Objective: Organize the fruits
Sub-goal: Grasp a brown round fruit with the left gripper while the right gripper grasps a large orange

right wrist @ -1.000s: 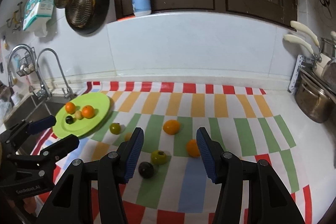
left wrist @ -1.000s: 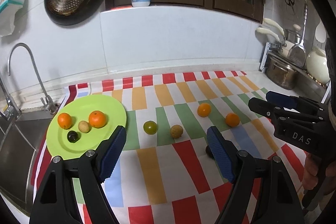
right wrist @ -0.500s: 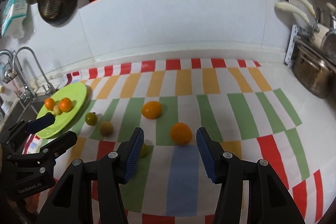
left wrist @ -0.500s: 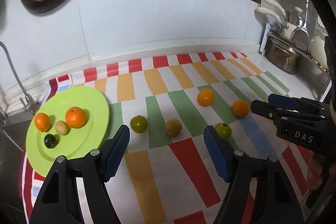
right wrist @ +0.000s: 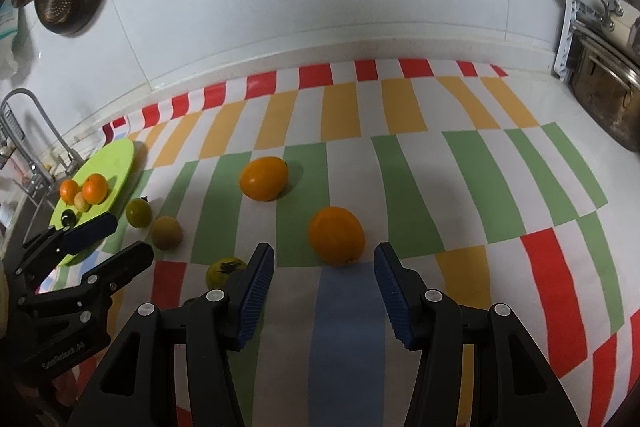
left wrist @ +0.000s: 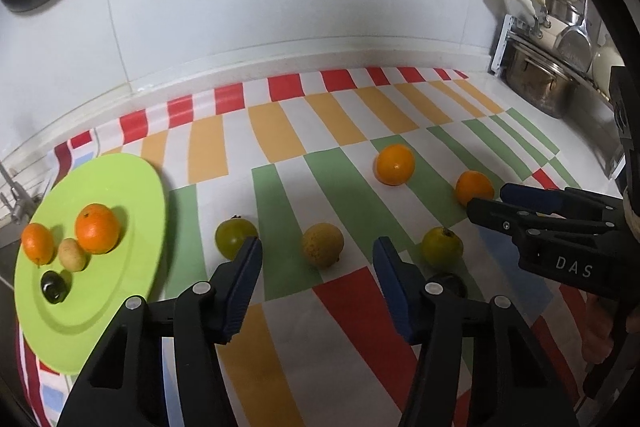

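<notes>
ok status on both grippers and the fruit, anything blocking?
Left gripper open, jaws just closing, lined up on tan fruit. Right gripper open, empty, short of orange. Four fruits on green plate. Nothing blocking.

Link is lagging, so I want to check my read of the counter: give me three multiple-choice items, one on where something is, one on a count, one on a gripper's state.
1. Where does the green plate sit?
A) at the tap end of the striped cloth
B) beside the steel pots
C) mid-cloth

2. How many fruits lie on the plate?
A) two
B) four
C) six

3. The right gripper is:
A) shut on an orange
B) shut on a green fruit
C) open, gripping nothing

Answers:
1 A, the tap stands just beyond its rim.
2 B, two oranges, a tan fruit and a dark fruit.
3 C, its pads stand apart, with the loose orange just ahead, untouched.
</notes>
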`<state>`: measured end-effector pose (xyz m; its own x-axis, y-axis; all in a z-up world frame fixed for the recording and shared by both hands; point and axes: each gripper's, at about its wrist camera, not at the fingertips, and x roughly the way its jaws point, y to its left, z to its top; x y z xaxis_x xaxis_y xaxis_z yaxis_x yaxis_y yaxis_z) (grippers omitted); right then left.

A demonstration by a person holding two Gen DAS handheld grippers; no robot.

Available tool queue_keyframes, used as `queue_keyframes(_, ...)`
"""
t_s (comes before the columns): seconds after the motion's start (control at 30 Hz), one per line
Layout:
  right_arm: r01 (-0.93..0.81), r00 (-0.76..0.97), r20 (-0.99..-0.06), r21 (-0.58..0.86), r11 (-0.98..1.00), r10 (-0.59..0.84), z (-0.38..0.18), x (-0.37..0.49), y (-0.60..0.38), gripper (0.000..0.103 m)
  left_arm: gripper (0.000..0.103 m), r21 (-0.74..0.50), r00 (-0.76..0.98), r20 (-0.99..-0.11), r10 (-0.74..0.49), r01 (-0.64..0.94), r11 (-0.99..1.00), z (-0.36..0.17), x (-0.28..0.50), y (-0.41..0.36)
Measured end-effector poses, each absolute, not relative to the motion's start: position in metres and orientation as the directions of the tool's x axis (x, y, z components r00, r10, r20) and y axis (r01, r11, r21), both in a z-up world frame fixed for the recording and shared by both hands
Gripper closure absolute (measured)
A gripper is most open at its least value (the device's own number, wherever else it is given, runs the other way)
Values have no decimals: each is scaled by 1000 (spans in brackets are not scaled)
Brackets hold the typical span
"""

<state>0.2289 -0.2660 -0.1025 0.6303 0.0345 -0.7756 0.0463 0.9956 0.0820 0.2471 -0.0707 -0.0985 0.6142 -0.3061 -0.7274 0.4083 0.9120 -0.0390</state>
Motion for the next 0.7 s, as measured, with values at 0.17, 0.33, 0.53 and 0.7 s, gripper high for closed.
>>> queue_keyframes(0.17,56,619,-784,85,995,32,-106,234,-267,50,52,-51,592,-743,-313,416,908,-106,257,-74)
queue_keyframes(0.33,47,620,-784,69,997,25,-108,240,-267,54,60,-69,570,-755,-323,421,904,-111,263,-76)
queue_keyframes(0.53,51,615,-789,58,997,14,-111,245,-270,61,70,-74,555,-766,-325,427,901,-115,266,-78)
queue_keyframes(0.7,42,614,-789,49,998,13,-112,248,-269,69,77,-82,546,-770,-329,427,901,-117,268,-79)
